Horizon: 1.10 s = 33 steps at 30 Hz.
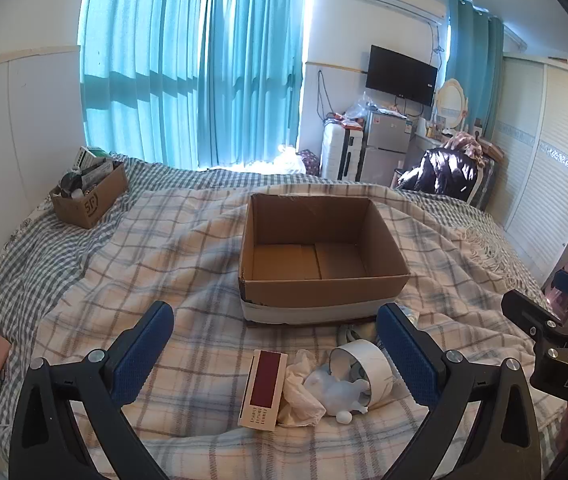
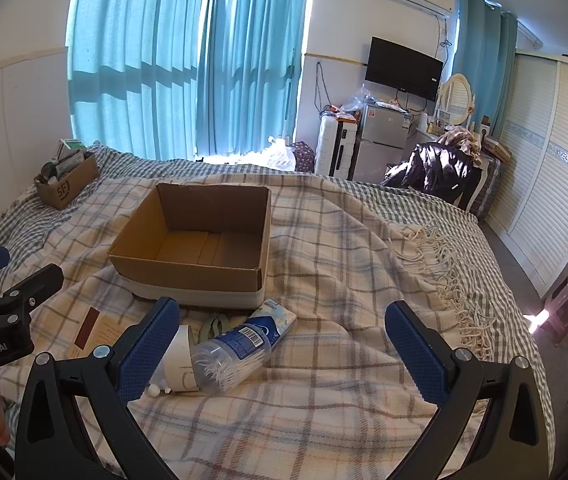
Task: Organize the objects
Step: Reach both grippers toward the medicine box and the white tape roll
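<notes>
**Empty Box on the Bed, Loose Items Waiting in Front**

One large cardboard box [image 1: 316, 256] sat open on the plaid blanket [image 1: 163, 240] of the bed, its bottom bare. A second, smaller cardboard box [image 1: 89, 196] stood well apart at the far left corner, packed with assorted items too small to tell apart.

The loose things lay in a cluster just in front of the large box. The left gripper [image 1: 275, 350] hovered above them with its blue pads spread wide, holding nothing; between its fingers lay one red-and-white carton [image 1: 263, 388], one crumpled white tissue [image 1: 298, 392], one white cup [image 1: 364, 368] tipped on its side, and a pale plastic piece [image 1: 336, 390] spilling from the cup's mouth.

The right gripper [image 2: 284, 338] was likewise spread and empty. One clear jar of cotton swabs [image 2: 235, 354] lay on its side just inside its left finger, touching the cup [image 2: 179, 356], with one tissue packet [image 2: 279, 318] beyond it near the box.
</notes>
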Available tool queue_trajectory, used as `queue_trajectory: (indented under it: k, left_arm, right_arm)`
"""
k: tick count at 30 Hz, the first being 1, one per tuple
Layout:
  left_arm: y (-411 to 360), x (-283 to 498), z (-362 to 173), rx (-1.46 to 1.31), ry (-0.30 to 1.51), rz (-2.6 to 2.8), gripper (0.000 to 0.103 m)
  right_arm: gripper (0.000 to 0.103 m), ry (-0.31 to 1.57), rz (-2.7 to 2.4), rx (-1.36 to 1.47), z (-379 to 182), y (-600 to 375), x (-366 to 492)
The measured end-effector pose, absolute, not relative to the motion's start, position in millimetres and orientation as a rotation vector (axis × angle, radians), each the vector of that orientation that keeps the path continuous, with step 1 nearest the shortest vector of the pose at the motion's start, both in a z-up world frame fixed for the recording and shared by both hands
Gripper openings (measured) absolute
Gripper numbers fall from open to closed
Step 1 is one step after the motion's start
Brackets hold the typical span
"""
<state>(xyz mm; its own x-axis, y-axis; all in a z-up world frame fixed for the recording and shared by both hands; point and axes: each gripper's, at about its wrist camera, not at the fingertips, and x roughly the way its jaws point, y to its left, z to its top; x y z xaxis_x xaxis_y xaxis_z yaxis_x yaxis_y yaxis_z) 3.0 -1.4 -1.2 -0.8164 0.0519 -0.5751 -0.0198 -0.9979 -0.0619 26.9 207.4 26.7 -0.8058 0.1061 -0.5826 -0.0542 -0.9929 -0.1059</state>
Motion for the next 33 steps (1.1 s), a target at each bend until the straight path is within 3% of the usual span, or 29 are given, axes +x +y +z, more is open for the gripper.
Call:
queue_trajectory:
  k: [33]
  left_arm:
    - [-0.7, 0.0, -7.4, -0.978, -0.022, 2.969, 0.103]
  right_arm:
    - [0.103, -0.147, 2.917, -0.969, 25.8, 200.7, 27.6]
